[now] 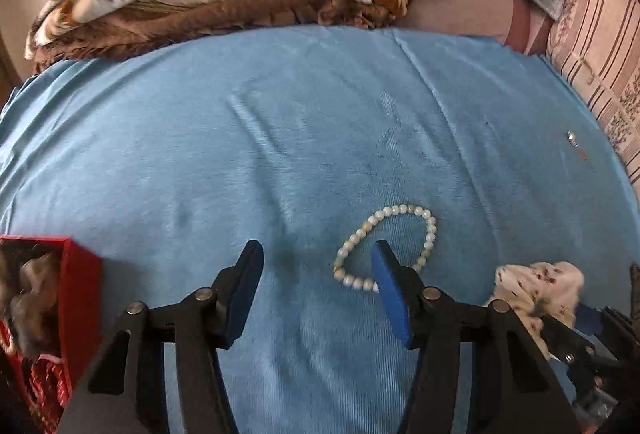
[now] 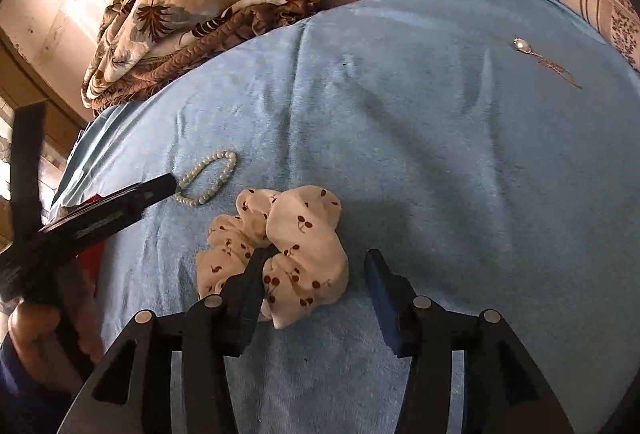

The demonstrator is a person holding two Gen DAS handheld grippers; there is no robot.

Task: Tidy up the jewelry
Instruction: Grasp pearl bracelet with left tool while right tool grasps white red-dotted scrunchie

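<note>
Red box (image 1: pixel 80 274) cut off at left edge, contents blurred; distant pendant (image 1: pixel 571 136) perhaps on a chain.

At lower centre the right gripper (image 2: pixel 314 266) stands open, its left finger threaded through the cherry-print scrunchie (image 2: pixel 276 254) on the blue blanket (image 2: pixel 440 173). Left of centre lies a bead bracelet (image 2: pixel 212 177); upper right, a pendant necklace (image 2: pixel 536 53).

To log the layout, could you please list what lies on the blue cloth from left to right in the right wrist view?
Bead bracelet → cherry-print scrunchie → pearl pendant necklace.
</note>
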